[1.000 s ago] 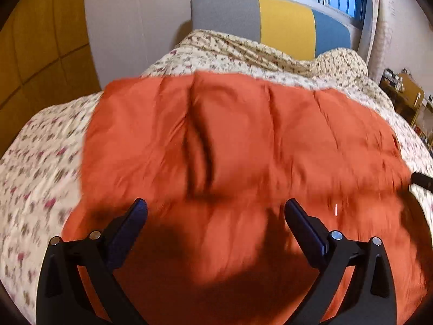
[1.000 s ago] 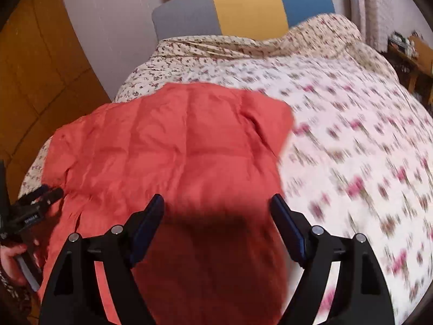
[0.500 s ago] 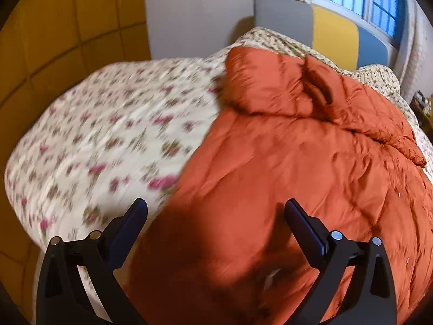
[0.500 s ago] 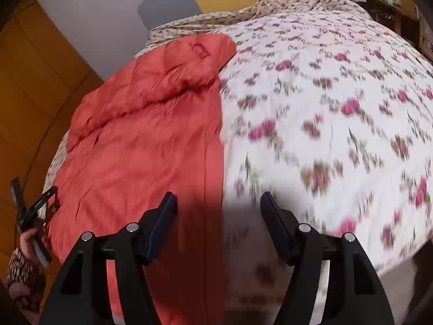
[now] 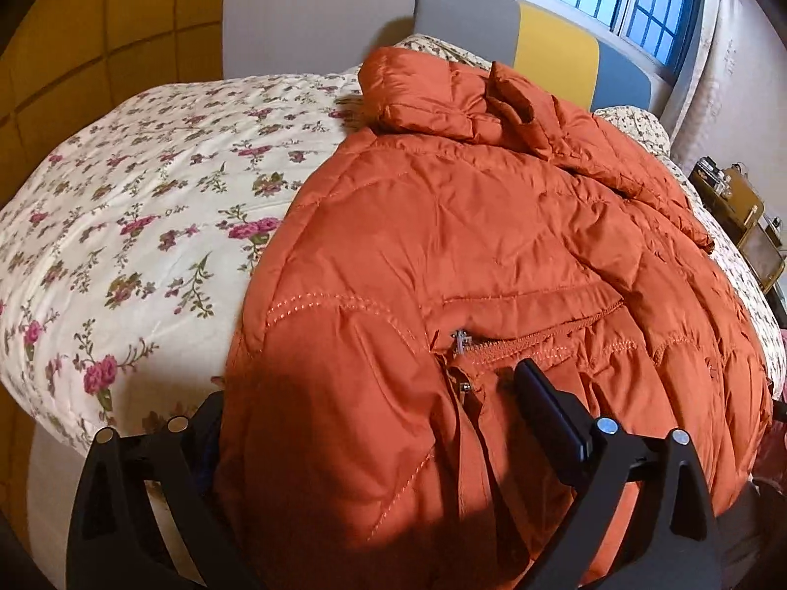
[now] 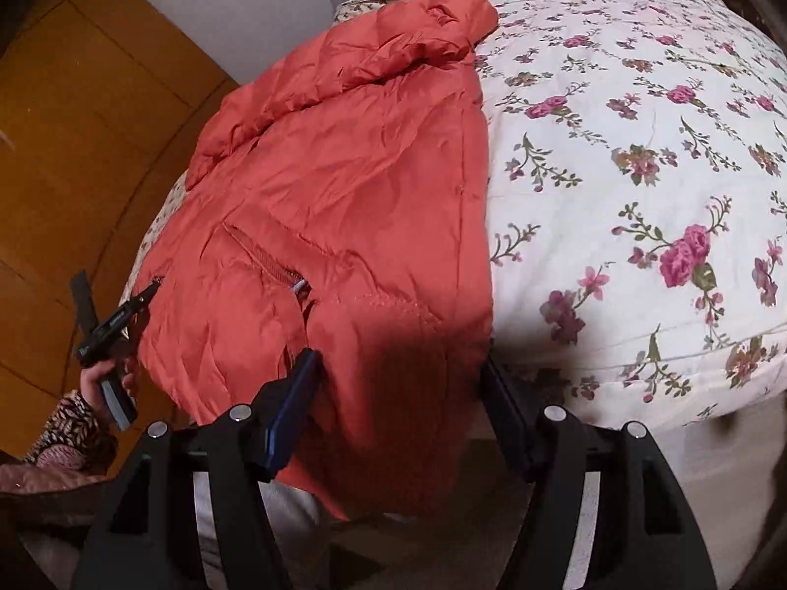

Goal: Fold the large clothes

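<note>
An orange puffer jacket (image 5: pixel 492 255) lies spread on the floral bed cover (image 5: pixel 137 206), hood at the far end, a pocket zip (image 5: pixel 497 349) near the hem. My left gripper (image 5: pixel 369 383) stands open at the jacket's near left corner. The padded hem bulges between its jaws and hides the left finger. In the right wrist view the same jacket (image 6: pixel 344 172) hangs over the bed's near edge. My right gripper (image 6: pixel 398 359) stands open astride its near right corner, the fabric filling the gap. The left gripper (image 6: pixel 118 314) shows there too, held by a hand (image 6: pixel 101 376) in a patterned sleeve.
A grey, yellow and blue headboard (image 5: pixel 541 44) and a window (image 5: pixel 629 0) stand behind the bed. Wooden wall panels (image 6: pixel 74 147) run along the left side. A shelf with small items (image 5: pixel 738 206) stands at the far right. The bed cover (image 6: pixel 639 172) stretches right of the jacket.
Both grippers have moved apart and lower, from over the jacket's middle to its two near corners. The right jaws have narrowed a little. The hem now lies between each pair of fingers.
</note>
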Demonstrator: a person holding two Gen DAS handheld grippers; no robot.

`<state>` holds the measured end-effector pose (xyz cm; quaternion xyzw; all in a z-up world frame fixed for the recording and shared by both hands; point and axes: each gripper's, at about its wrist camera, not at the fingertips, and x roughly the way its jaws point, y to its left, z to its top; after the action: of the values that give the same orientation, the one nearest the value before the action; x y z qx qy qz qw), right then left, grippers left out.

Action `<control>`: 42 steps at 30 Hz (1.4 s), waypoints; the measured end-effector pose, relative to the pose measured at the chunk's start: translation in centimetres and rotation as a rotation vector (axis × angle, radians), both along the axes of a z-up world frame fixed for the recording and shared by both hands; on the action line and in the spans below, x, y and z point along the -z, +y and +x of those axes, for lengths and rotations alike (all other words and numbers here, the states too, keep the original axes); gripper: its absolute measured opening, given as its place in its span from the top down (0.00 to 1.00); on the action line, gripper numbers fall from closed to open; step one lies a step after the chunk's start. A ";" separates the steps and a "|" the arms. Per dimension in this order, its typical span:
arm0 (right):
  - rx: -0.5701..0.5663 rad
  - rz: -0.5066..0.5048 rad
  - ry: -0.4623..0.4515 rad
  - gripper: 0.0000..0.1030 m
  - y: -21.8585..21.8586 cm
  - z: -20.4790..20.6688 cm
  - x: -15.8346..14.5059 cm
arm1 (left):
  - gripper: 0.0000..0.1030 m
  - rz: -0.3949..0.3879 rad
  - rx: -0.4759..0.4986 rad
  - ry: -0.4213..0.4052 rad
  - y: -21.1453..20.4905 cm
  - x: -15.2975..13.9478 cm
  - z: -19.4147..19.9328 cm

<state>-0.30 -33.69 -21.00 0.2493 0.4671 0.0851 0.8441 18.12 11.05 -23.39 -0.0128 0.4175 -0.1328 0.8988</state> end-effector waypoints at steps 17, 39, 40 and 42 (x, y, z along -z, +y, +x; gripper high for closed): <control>0.008 0.221 -0.248 0.91 -2.3 -0.1 -5.7 | 0.80 -0.154 0.199 -0.023 -4.5 -6.7 -4.1; 0.128 0.385 -0.289 0.92 -8.8 12.2 -10.0 | 0.80 -0.600 0.087 -0.031 -4.0 -12.3 4.2; 0.134 0.381 -0.280 0.92 -8.9 13.2 -9.9 | 0.80 -0.614 0.075 -0.029 -4.0 -12.2 5.4; 0.144 0.380 -0.262 0.92 -9.2 15.0 -9.5 | 0.80 -0.612 0.053 -0.024 -4.1 -12.1 7.4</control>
<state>14.74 -42.90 -11.50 0.4230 0.3102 0.1428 0.8393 25.47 6.98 -11.26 -0.2704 0.3475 -0.2757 0.8545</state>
